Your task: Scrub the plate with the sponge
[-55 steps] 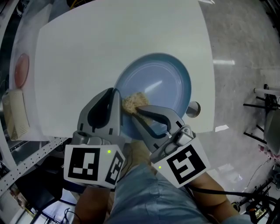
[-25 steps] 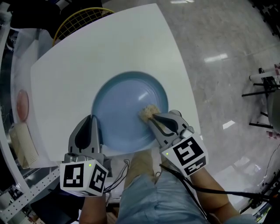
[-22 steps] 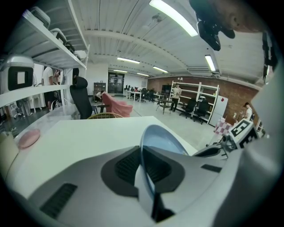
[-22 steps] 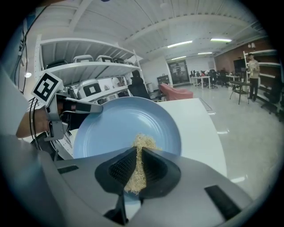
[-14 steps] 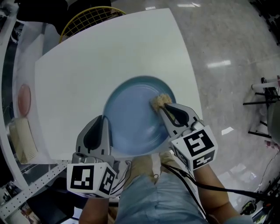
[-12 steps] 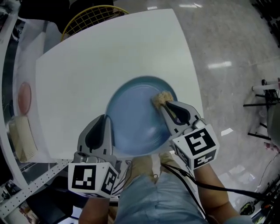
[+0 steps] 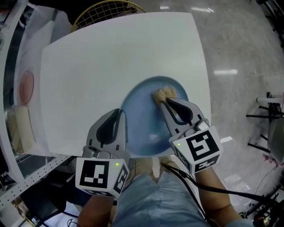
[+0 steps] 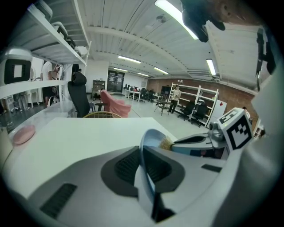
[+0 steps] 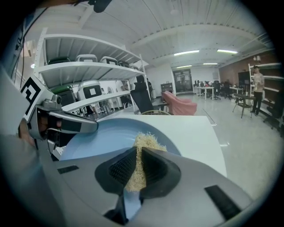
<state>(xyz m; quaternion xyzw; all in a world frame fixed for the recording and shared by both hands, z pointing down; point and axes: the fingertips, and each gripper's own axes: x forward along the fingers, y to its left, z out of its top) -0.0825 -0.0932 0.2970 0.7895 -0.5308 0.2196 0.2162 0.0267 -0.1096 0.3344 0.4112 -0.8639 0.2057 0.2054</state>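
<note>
A light blue plate (image 7: 146,113) is tilted over the near right part of the white table (image 7: 102,57). My left gripper (image 7: 119,116) is shut on the plate's near left rim (image 8: 144,146), which runs between its jaws. My right gripper (image 7: 167,103) is shut on a tan fibrous sponge (image 7: 163,93) and presses it against the plate's far right inner face. In the right gripper view the sponge (image 9: 143,153) sticks out past the jaws onto the plate (image 9: 102,133).
A yellow wire basket (image 7: 104,9) stands past the table's far edge. A pink disc (image 7: 25,84) and a beige block (image 7: 20,128) lie on a shelf at the left. Grey floor lies to the right, with black stand legs (image 7: 266,106) on it.
The sponge has travelled from the plate's near left across to its far right part. Both grippers kept their holds. The view has shifted with the head.
</note>
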